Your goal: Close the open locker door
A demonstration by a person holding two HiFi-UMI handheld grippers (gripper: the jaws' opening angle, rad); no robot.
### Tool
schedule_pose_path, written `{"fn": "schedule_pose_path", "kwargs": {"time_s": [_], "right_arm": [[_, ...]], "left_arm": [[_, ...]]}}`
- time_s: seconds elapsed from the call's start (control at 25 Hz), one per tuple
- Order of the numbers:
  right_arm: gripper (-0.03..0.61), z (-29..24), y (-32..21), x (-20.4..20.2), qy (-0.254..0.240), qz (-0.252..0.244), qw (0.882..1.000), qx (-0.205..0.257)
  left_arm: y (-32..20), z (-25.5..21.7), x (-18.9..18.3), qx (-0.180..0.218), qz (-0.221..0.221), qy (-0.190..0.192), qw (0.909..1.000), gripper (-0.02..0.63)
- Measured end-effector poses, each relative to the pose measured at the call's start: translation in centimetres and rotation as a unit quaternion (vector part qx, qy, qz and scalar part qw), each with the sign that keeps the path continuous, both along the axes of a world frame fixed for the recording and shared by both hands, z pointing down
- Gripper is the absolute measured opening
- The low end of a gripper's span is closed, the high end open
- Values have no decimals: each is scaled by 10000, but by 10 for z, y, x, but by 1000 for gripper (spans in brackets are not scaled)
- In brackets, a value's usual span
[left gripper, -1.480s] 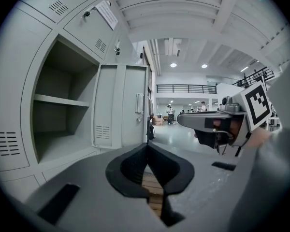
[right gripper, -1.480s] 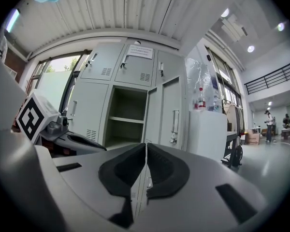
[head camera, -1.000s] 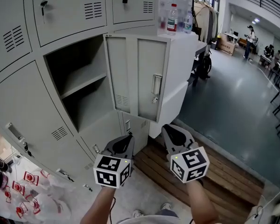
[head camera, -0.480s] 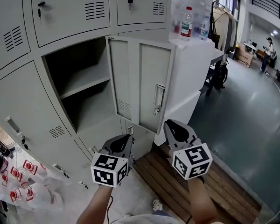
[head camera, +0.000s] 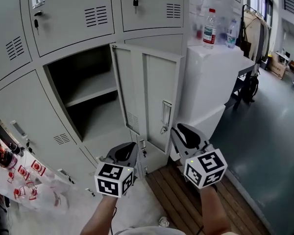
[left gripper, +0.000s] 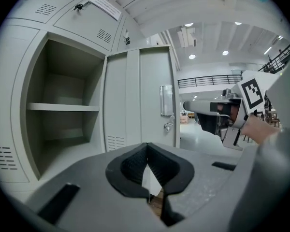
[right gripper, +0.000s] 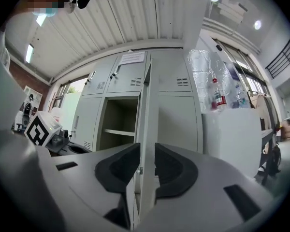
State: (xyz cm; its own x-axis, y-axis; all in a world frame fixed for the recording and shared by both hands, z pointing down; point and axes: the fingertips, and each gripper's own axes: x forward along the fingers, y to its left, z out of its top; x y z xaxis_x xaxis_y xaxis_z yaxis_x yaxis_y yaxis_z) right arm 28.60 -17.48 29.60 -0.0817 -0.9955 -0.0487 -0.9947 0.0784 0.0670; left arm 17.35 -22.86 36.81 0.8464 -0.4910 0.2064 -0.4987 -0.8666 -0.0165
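Grey locker door (head camera: 154, 97) stands open, untouched: approach step. The left gripper (head camera: 129, 150) is closed and empty; the right gripper (head camera: 182, 131) has just been parting its jaws and holds nothing. Next, press the door's handle-side face shut.

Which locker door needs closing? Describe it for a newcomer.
Start at the grey locker bank filling the head view's left. Under its top row, one compartment with a shelf gapes dark. The door hinged at its right is the only one swung outward; every neighbour sits shut.
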Motion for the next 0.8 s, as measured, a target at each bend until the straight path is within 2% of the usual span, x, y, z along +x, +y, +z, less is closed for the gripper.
{"fn": "schedule_pose_path", "kwargs": {"time_s": [0.28, 0.68, 0.8], "right_arm": [[91, -4, -12, 10, -219, -851, 9961, 75], [97, -6, -22, 11, -97, -1809, 9834, 143], [97, -5, -25, 10, -261, -2081, 9777, 98]], "left_arm": [[-9, 0, 4, 35, -513, -32, 9987, 6], [-9, 7, 7, -3, -1043, -38, 9945, 6], [-8, 7, 4, -1, -1182, -35, 9930, 6]]}}
